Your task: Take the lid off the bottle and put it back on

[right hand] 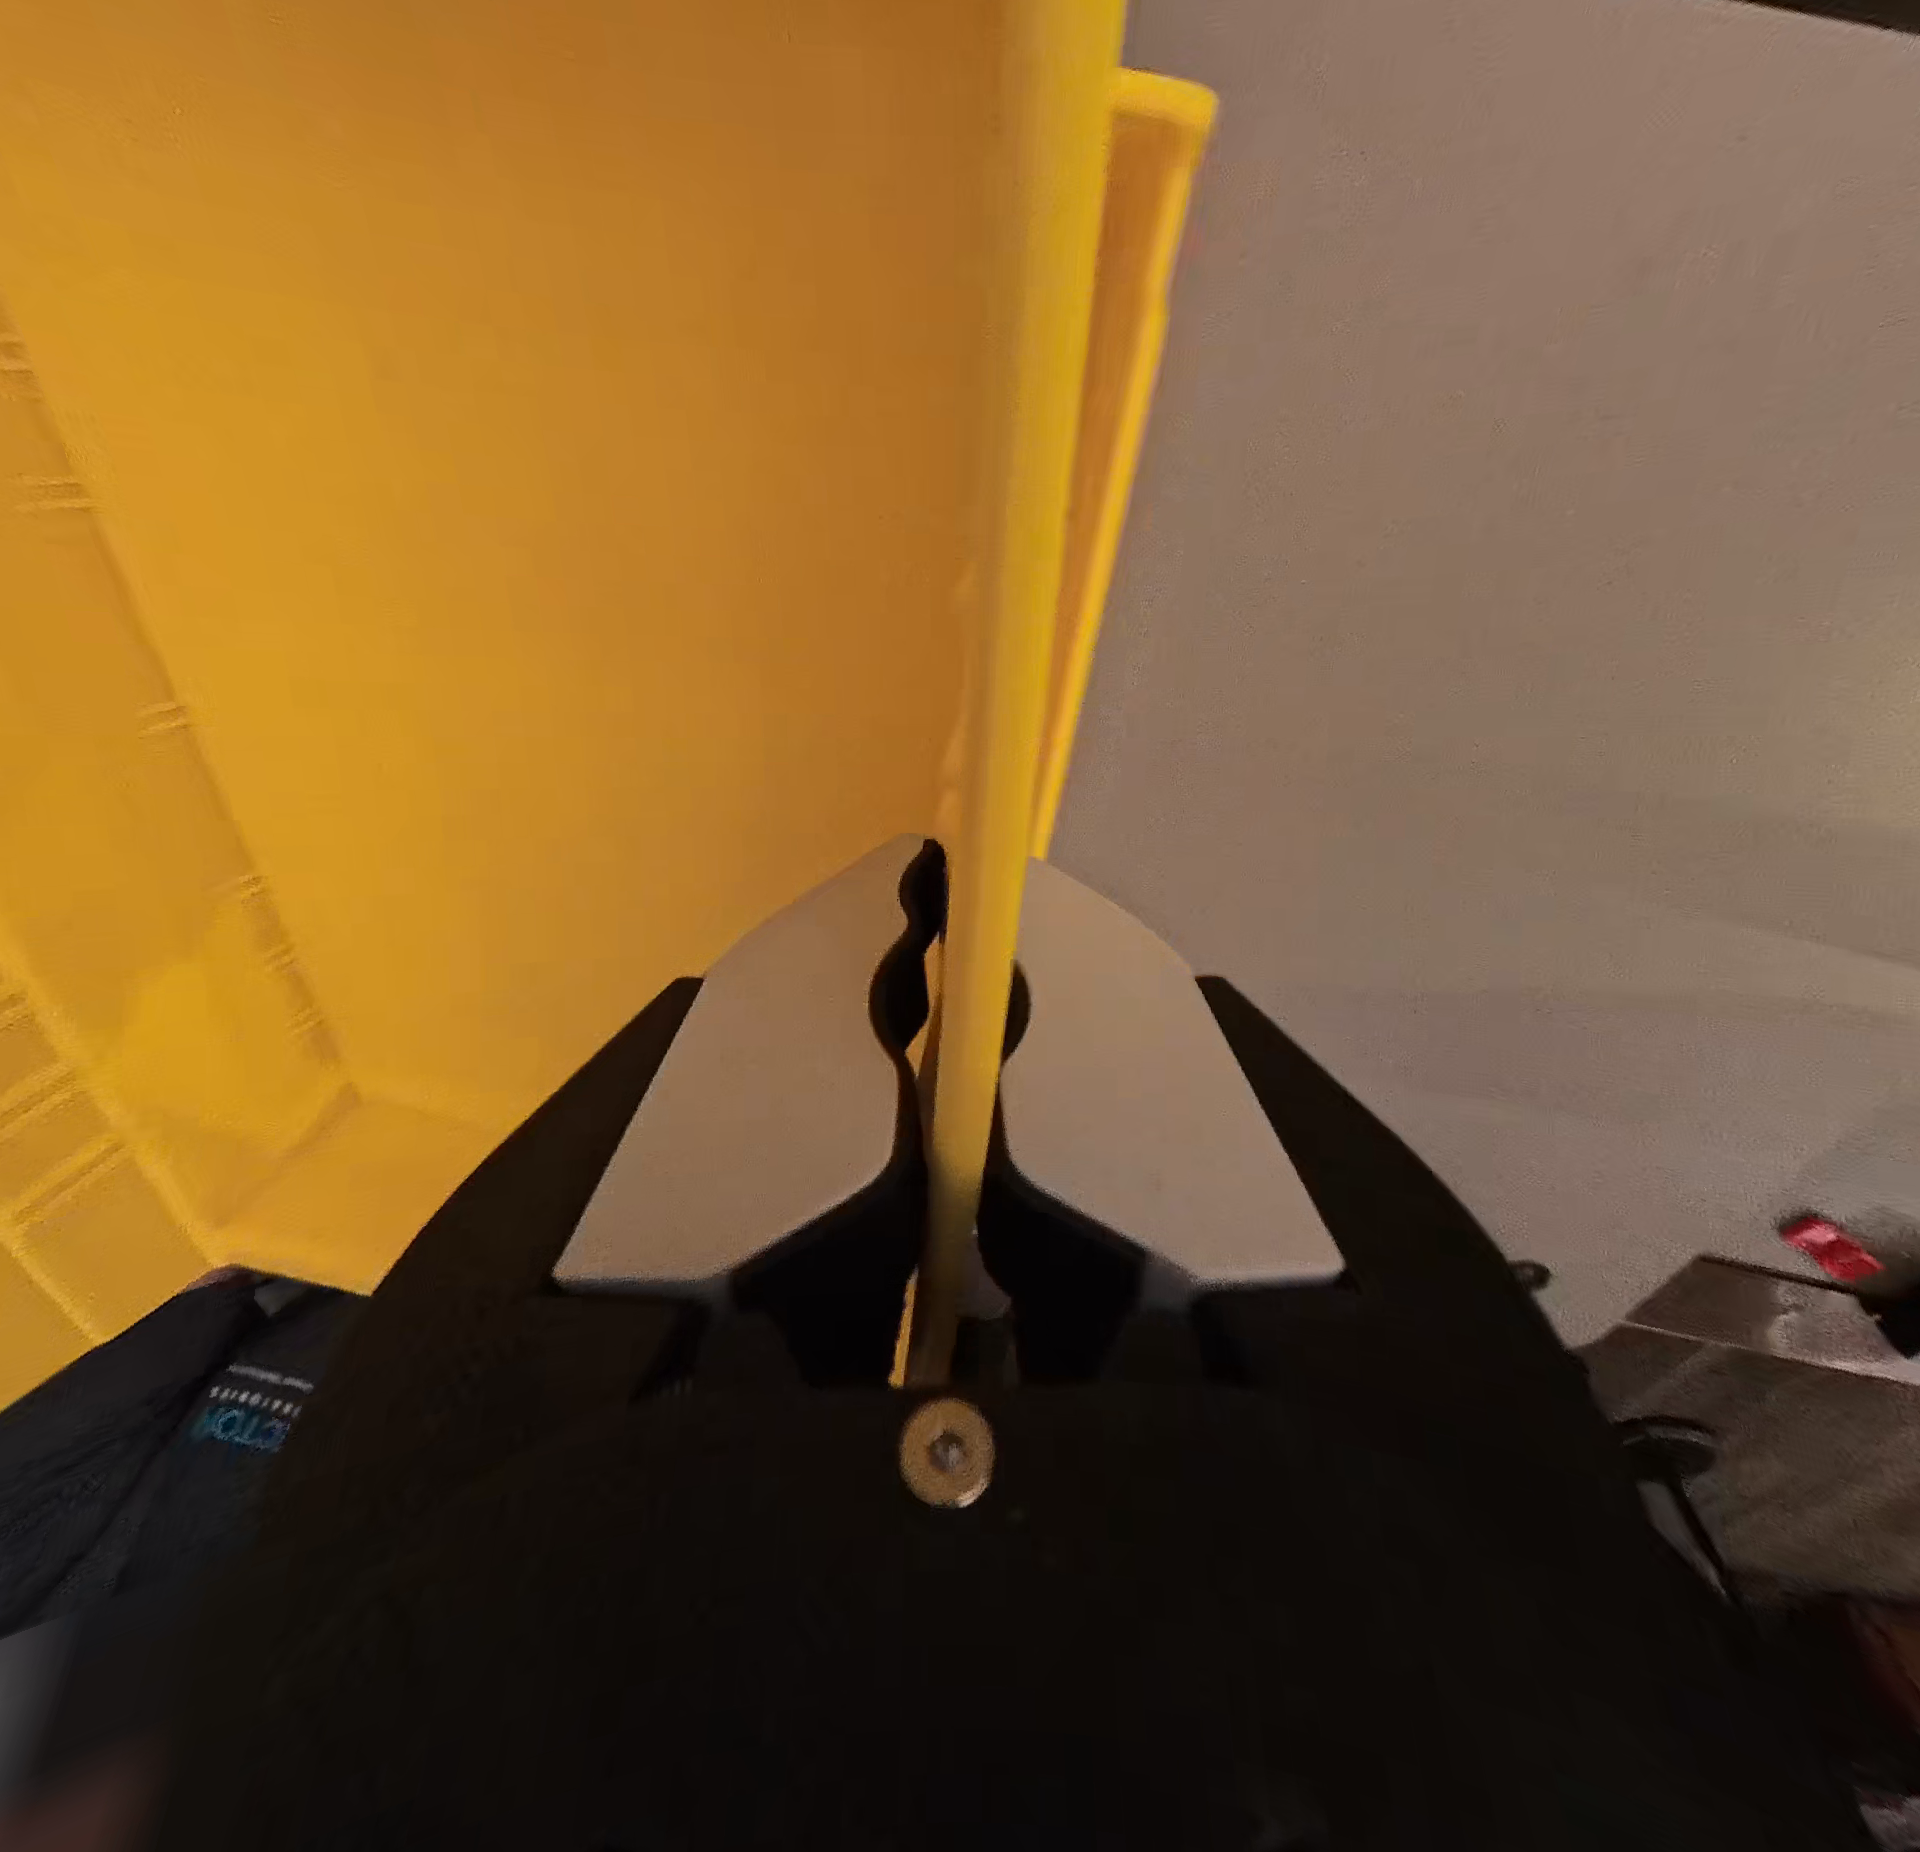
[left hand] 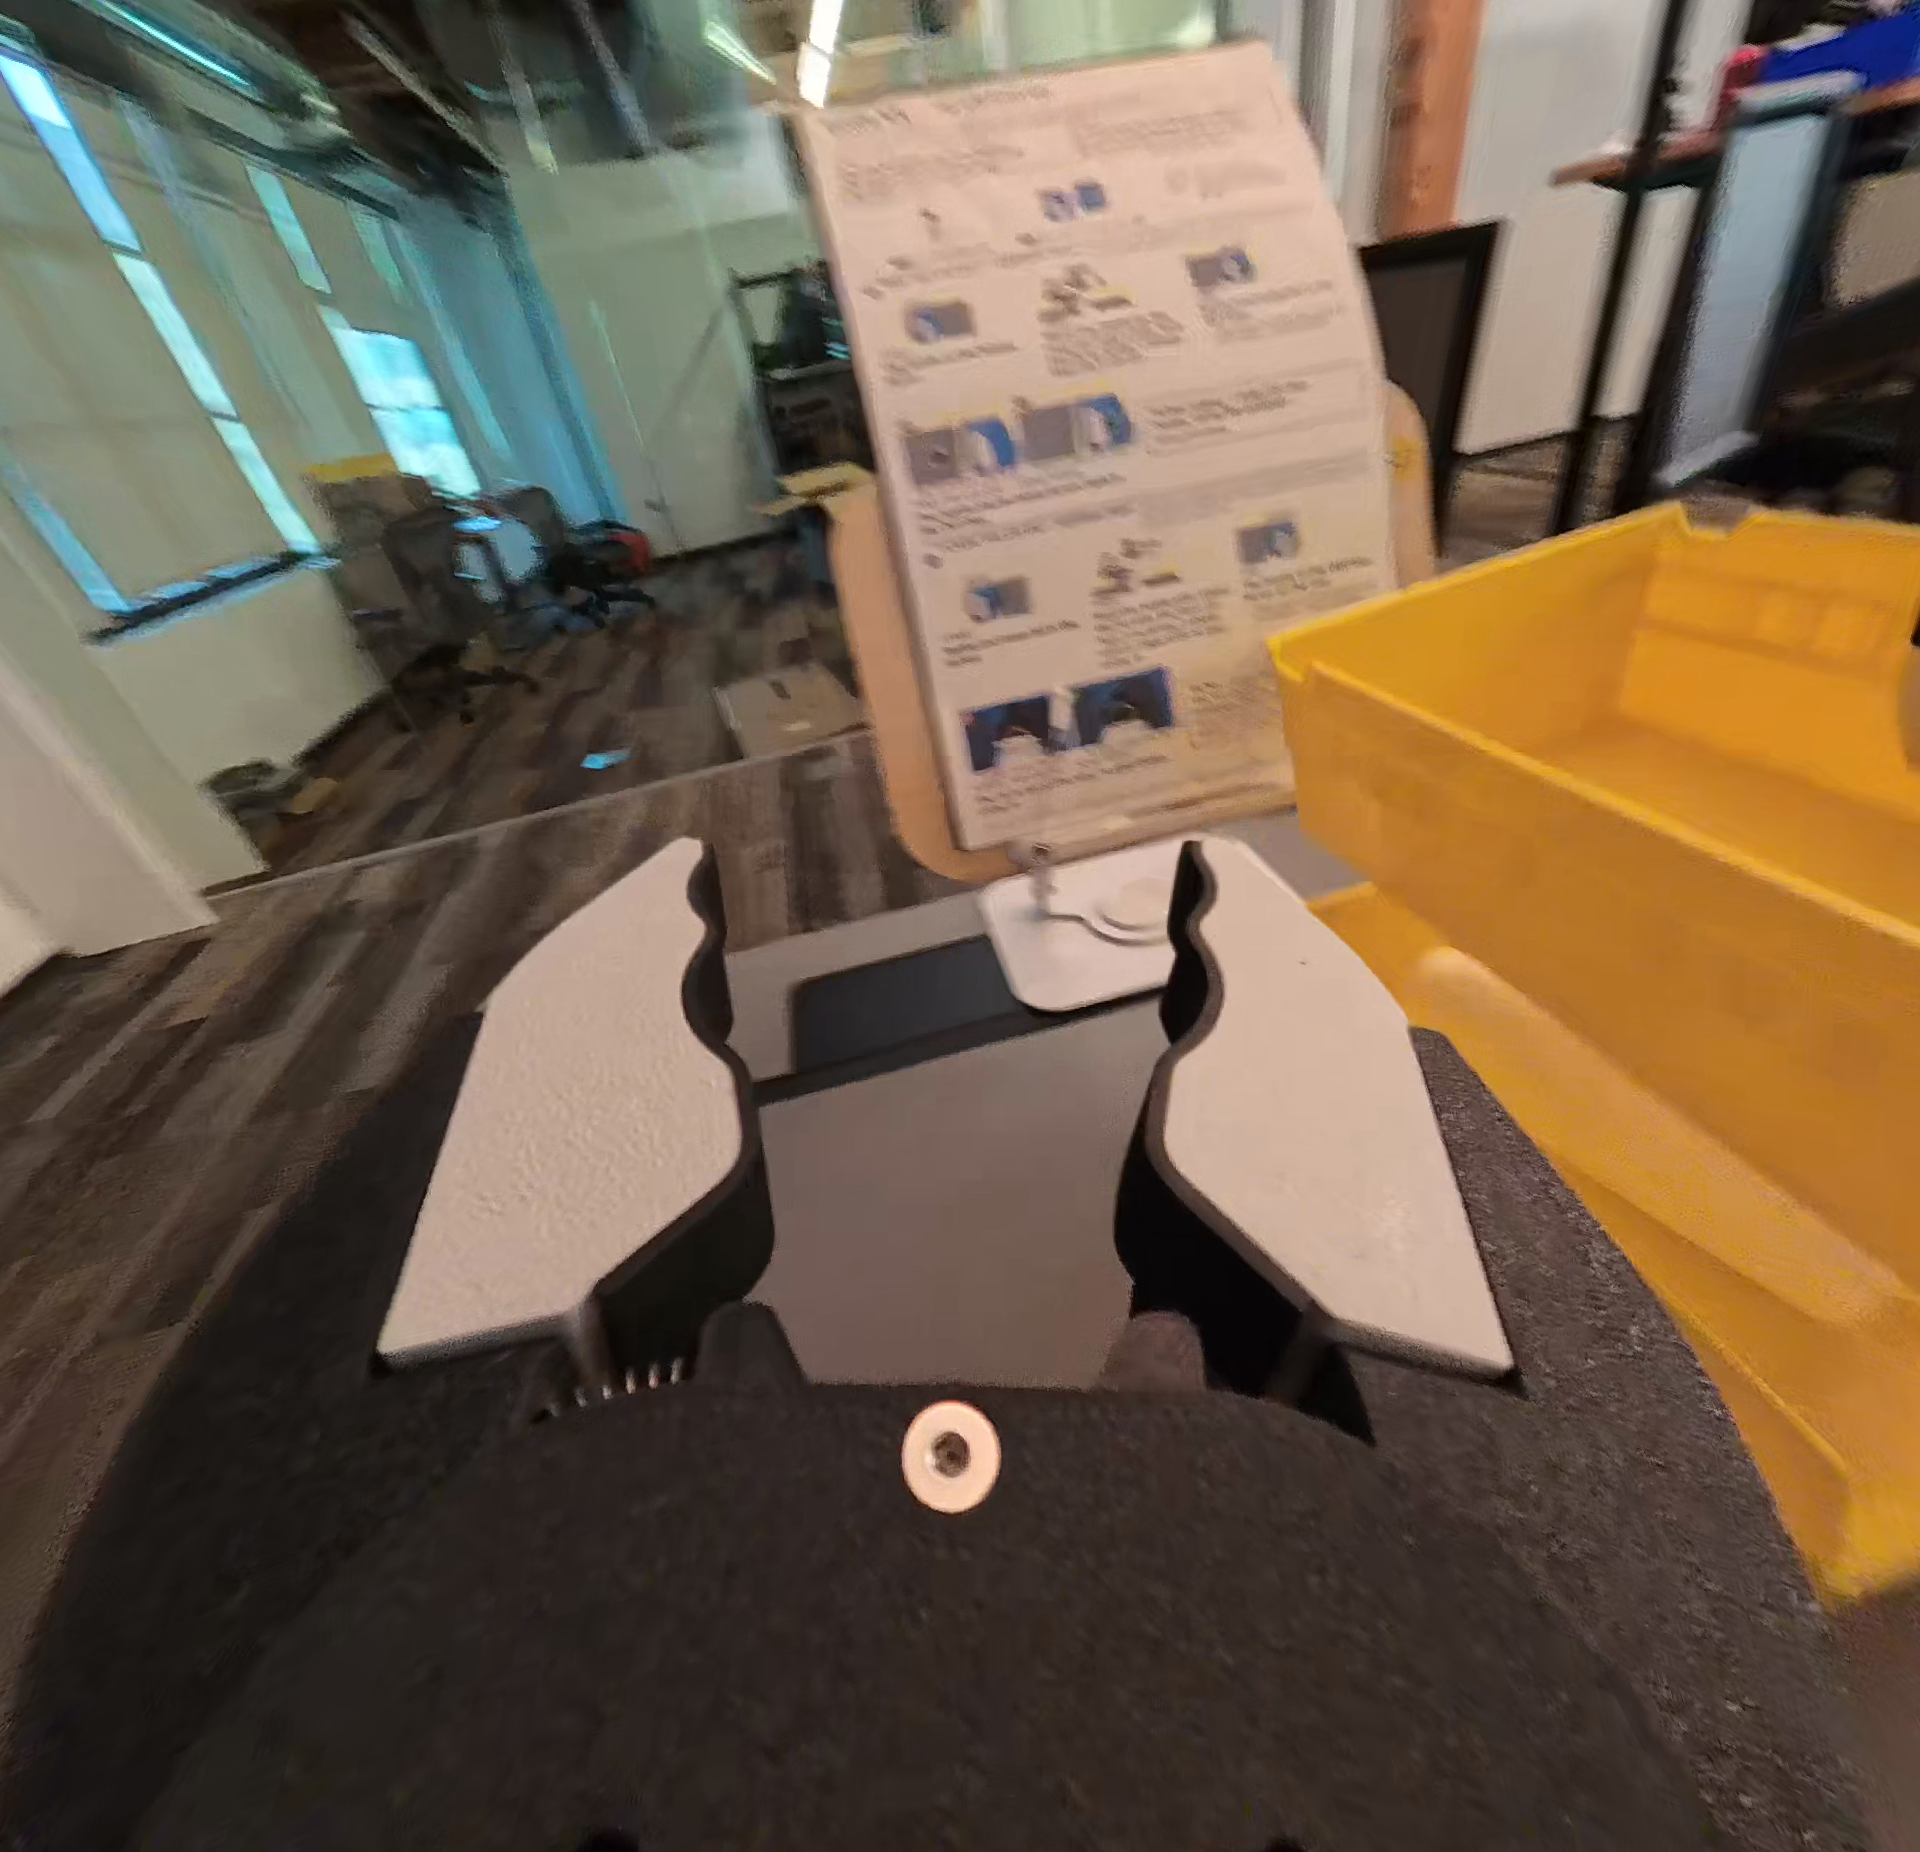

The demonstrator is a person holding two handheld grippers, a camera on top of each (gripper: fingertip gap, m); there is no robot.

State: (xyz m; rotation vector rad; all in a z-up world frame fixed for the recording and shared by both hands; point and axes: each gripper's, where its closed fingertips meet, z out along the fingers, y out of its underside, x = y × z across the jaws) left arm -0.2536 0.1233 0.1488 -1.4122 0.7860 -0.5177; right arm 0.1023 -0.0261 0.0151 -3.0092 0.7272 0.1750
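No bottle or lid shows in either view. My left gripper is open and empty, held above a grey table with a dark pad ahead of it. My right gripper is shut on the thin wall of a yellow plastic bin; the wall edge runs up between the two fingers. The bin fills the left half of the right wrist view. The same kind of yellow bin sits at the right of the left wrist view.
A printed instruction sheet stands on a white stand base at the table's far side. A second yellow bin lies under the first. A wood floor and office clutter lie beyond. A grey metal block sits at the right. Across from one pair of fingers to the other is roughly 40 centimeters.
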